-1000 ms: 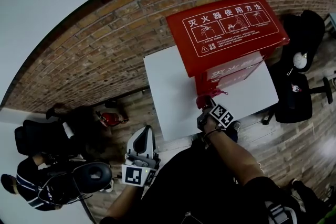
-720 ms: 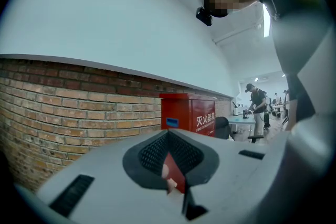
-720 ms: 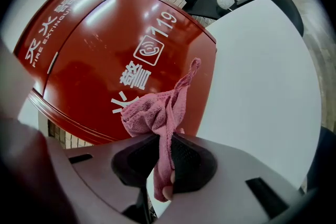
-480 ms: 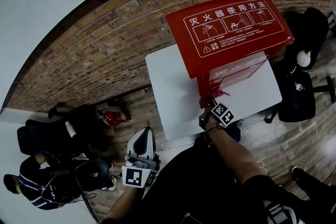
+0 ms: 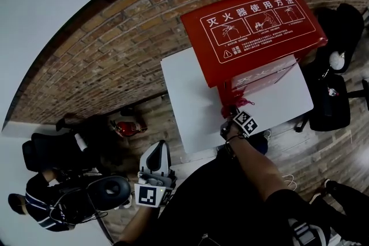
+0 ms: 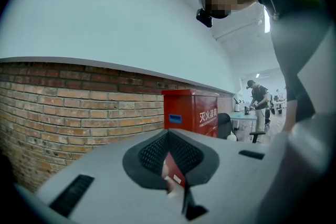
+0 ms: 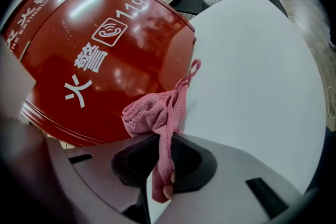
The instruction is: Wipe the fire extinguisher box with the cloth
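My right gripper [image 7: 167, 165], jaws clamped on the cloth [image 7: 155, 113], holds it at the front of the box [image 7: 105, 55], 1 o'clock on the table [image 7: 252, 76]; my left gripper [image 6: 176, 178], jaws closed, hangs at 7 o'clock.

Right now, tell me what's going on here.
A person holds a gripper in each hand. The right gripper is shut on a pink cloth, held at the lower front of the red fire extinguisher box, which stands on a white surface; whether the cloth touches the box is unclear. The left gripper hangs low, away from the box, jaws together.
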The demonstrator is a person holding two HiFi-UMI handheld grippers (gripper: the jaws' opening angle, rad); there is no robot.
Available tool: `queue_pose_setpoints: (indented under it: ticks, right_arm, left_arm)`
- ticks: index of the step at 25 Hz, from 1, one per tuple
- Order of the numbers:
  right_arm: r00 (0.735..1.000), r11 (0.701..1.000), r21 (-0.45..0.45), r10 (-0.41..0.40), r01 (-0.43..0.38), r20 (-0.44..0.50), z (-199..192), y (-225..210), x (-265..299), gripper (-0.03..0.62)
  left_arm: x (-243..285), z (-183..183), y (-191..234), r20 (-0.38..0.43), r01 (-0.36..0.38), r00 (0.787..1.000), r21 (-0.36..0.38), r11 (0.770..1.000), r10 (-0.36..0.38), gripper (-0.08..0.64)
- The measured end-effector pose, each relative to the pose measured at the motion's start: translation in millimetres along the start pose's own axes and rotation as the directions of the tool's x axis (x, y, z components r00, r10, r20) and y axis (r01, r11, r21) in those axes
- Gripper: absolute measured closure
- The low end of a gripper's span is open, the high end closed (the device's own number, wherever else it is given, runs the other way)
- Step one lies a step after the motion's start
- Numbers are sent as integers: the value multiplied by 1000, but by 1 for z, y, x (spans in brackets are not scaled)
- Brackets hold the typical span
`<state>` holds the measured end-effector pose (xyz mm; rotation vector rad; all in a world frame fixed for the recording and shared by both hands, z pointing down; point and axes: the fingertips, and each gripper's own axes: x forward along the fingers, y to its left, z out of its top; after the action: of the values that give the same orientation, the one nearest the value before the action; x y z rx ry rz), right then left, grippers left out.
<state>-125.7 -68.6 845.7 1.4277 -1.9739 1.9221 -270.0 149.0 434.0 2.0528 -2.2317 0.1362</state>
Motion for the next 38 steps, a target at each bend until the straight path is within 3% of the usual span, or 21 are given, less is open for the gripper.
queue_pose_setpoints:
  ticks: [16, 22, 26, 38]
  right_arm:
    - [999, 999, 30, -36, 37, -16, 11, -22, 11, 525]
    - [999, 998, 40, -37, 38, -23, 19, -25, 12, 525]
    - [999, 998, 51, -42, 43, -11, 31, -29, 11, 525]
    - [998, 995, 80, -61, 60, 12, 64, -40, 10, 525]
  left_arm:
    - [13, -2, -3, -14, 17, 1000, 8, 1000, -17, 521]
    - [21, 7, -6, 21, 19, 1000, -25, 1000, -18, 520]
    - [22, -1, -6, -13, 28, 1000, 1, 1000, -28, 522]
    - [37, 1, -15, -13, 49, 999, -3, 999, -49, 522]
